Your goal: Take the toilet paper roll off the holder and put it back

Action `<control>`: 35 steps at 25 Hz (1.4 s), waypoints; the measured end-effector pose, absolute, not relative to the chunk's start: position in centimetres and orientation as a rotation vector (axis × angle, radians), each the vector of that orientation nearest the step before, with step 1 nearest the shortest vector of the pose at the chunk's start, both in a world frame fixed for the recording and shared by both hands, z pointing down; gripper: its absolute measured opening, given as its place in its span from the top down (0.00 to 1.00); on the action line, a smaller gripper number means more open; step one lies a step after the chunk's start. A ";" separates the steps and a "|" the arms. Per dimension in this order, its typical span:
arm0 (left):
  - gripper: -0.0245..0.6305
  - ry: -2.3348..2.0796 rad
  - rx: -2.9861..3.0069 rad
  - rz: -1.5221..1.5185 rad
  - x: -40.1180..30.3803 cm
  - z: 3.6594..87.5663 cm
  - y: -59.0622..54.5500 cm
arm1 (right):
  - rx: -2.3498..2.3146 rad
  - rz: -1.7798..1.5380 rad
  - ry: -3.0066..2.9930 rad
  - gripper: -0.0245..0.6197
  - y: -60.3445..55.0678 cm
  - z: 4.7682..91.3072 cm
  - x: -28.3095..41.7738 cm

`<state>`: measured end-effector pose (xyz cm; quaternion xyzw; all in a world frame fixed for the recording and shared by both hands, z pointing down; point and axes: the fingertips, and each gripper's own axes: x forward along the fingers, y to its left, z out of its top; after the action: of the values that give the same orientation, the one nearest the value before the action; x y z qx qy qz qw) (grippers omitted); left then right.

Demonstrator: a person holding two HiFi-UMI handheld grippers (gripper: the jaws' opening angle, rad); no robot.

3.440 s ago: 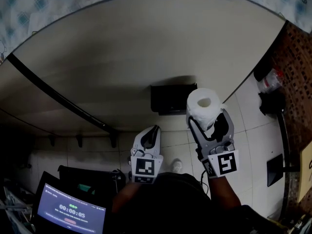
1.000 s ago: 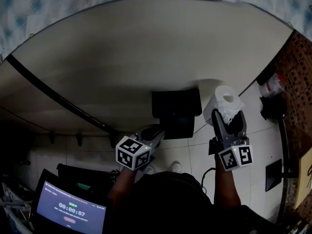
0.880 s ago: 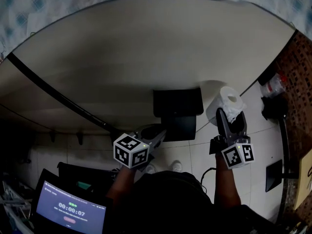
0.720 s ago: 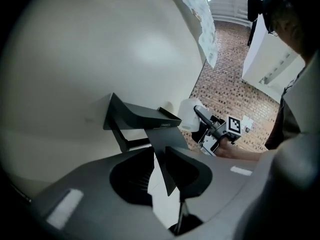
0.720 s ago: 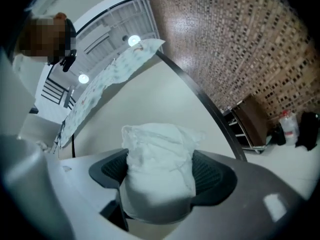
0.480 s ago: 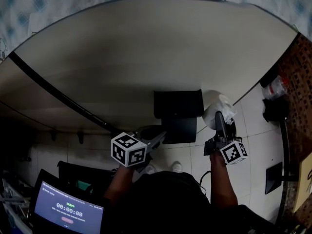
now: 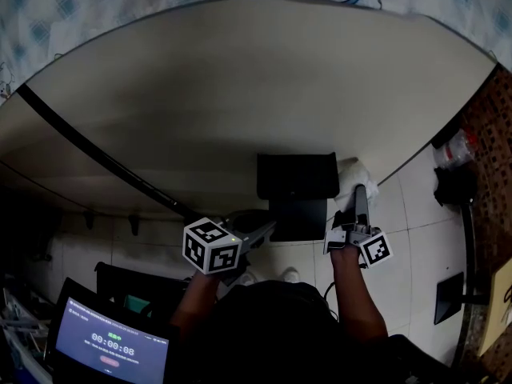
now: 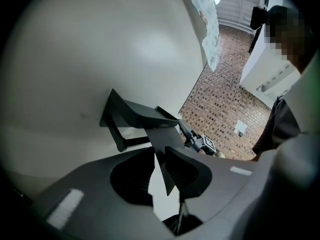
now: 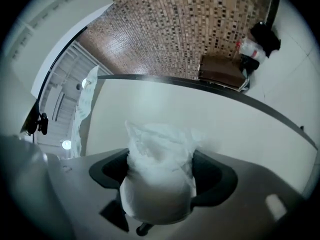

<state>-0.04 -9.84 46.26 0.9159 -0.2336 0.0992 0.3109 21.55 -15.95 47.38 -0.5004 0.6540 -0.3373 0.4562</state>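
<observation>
Right gripper (image 7: 358,197) clamps toilet paper roll (image 7: 349,174), 3 o'clock of holder (image 7: 294,173); left gripper (image 7: 267,230) pinches flap (image 7: 298,219). Slide roll in level.

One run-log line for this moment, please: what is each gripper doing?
left gripper: clamped on holder cover | right gripper: gripping toilet paper roll | roll position: at right edge of holder

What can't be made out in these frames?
- Head view: toilet paper roll mostly hidden behind the right gripper and the holder.
- Head view: holder's bar hidden under its top plate.
- Right gripper view: roll's core covered by ragged paper.
- Head view: screen cut by the bottom edge, print too small.
</observation>
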 end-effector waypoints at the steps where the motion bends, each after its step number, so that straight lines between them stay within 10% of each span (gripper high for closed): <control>1: 0.83 -0.613 2.417 0.260 0.0 46.2 -9.8 | -1.217 -0.843 1.604 0.37 -16.0 47.4 21.4; 35: 0.87 -0.389 2.328 0.086 0.1 45.2 -9.3 | -0.914 -0.820 1.722 0.38 -16.1 47.8 18.6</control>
<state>0.09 -9.27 45.22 0.9118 -0.1525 0.0338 0.3798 18.59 -16.07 47.80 -0.3765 0.7092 -0.3379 0.4911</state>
